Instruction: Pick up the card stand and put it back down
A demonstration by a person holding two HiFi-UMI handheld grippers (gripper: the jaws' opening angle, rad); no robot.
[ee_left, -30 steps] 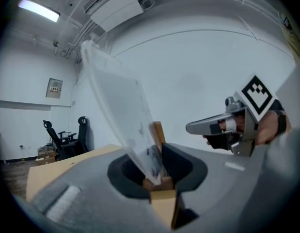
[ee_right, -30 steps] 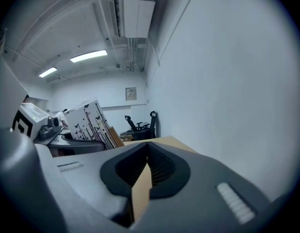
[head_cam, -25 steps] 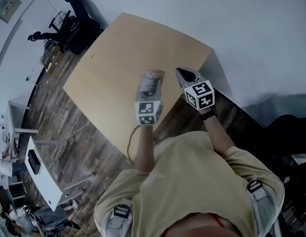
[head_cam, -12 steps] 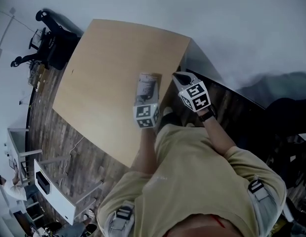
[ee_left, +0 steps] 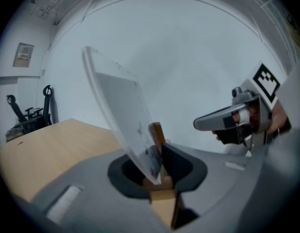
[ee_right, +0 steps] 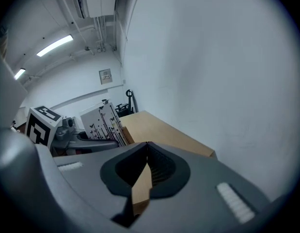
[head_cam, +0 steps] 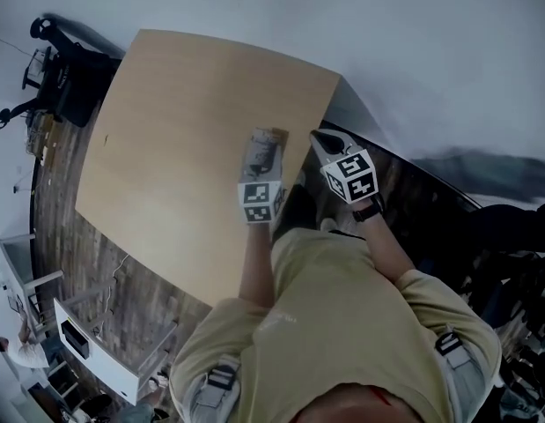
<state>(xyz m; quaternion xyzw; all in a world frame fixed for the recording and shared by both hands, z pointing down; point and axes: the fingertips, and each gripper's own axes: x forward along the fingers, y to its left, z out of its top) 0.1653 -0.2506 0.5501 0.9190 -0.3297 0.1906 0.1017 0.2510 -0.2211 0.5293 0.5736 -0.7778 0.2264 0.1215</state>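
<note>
Card stand [ee_left: 117, 106] sits clamped in left tongs [ee_left: 158, 171]; right tongs [ee_right: 147, 152] closed.

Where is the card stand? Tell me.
Head view, centre: the card stand is clamped in the left tongs over the table near its right edge, right tongs beside it.

The right gripper [ee_right: 147, 144] is seen with its jaws brought together, tips touching, and nothing is held between them. Only the tan of the wooden table [ee_right: 164, 130] is glimpsed through the slit below. To the left, the card stand [ee_right: 103, 122] is seen upright, its white card printed with black stems and butterflies. Its wooden base is gripped at the tips of the left gripper [ee_right: 111, 141]. A white wall [ee_right: 213, 72] is seen beyond the table, and strip lights [ee_right: 55, 45] are seen overhead.
</note>
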